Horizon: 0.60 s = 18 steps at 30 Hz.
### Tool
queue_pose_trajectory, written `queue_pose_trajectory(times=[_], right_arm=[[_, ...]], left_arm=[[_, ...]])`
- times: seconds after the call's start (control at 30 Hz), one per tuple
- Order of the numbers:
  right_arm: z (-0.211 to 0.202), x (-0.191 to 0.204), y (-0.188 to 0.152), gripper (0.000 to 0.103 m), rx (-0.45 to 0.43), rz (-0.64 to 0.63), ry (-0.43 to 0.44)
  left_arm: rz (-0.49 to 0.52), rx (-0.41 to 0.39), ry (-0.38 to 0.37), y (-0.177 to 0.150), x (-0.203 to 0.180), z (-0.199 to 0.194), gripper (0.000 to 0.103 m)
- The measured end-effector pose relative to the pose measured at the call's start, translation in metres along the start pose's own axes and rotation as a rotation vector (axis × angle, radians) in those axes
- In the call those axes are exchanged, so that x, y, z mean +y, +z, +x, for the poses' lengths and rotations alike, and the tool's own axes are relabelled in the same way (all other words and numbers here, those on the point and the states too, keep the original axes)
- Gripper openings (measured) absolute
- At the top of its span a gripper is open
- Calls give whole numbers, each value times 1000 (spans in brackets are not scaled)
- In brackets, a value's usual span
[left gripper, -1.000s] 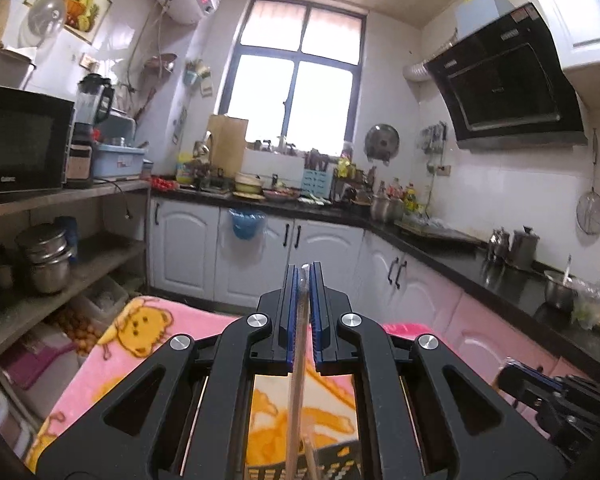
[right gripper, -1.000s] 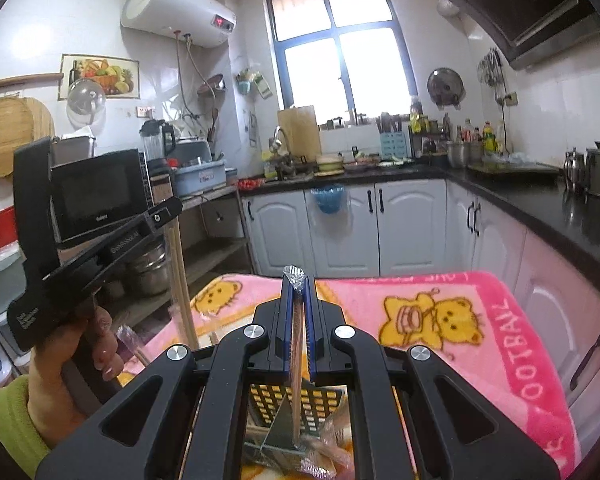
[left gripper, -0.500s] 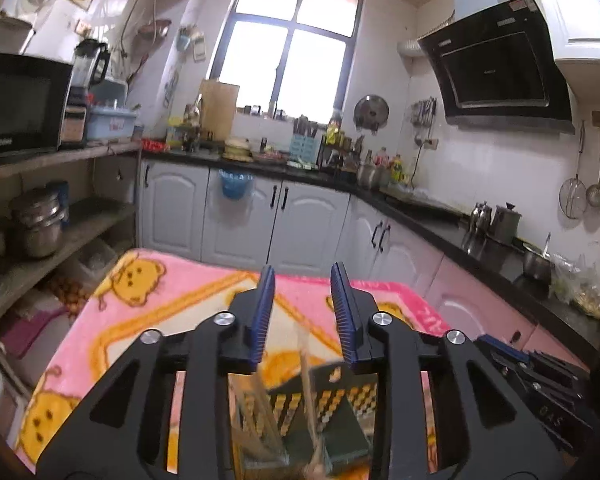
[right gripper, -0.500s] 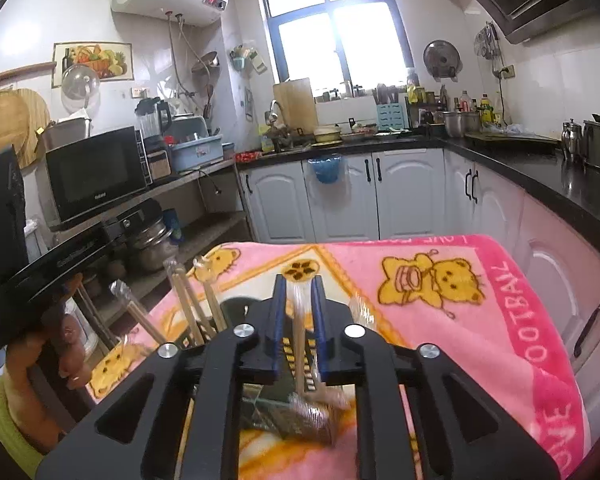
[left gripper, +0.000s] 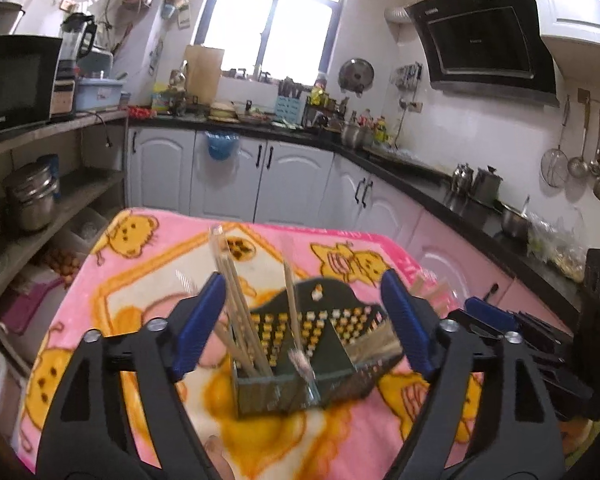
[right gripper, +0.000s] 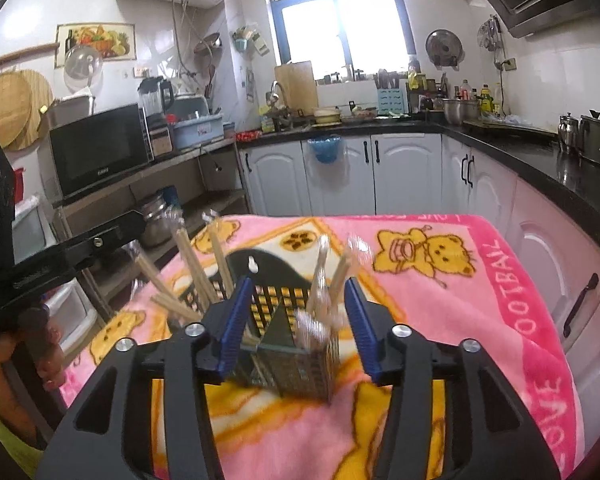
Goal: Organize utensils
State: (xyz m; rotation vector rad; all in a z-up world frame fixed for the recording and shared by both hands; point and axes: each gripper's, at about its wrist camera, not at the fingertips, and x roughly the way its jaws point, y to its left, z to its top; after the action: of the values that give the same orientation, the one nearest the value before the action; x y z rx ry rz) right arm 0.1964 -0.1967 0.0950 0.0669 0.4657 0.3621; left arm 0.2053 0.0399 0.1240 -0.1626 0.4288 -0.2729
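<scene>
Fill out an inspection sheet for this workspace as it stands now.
Surface: pink cartoon blanket covers the table.
Job's things: dark perforated holder stands on the blanket; wrapped chopsticks lean in its left compartment, more in the right one.
Clutter: nothing seen on the blanket besides the holder.
Grippers: left gripper and right gripper both open, jaws just been opening, nothing pressed by the fingers; chopsticks blurred between them.
Cables: a plug lead hangs off the shelf.
Surroundings: microwave on the shelf, white cabinets, black countertop, window.
</scene>
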Motion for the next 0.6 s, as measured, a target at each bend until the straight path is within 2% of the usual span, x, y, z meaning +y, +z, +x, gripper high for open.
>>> queue_pose_trajectory(times=[0.17,0.4,0.6], right_arm=[[-6,3,-17,63,22,-21,-12],[-17,9,-38,78,32,-38,-20],[-25,10,-54,83,40,-45,-27]], left_arm=[[7,19,-7,-15,-3,-13,92],[24,53,7,-33,-8,-21,92],[2,90,10,-53,-5,-23,92]])
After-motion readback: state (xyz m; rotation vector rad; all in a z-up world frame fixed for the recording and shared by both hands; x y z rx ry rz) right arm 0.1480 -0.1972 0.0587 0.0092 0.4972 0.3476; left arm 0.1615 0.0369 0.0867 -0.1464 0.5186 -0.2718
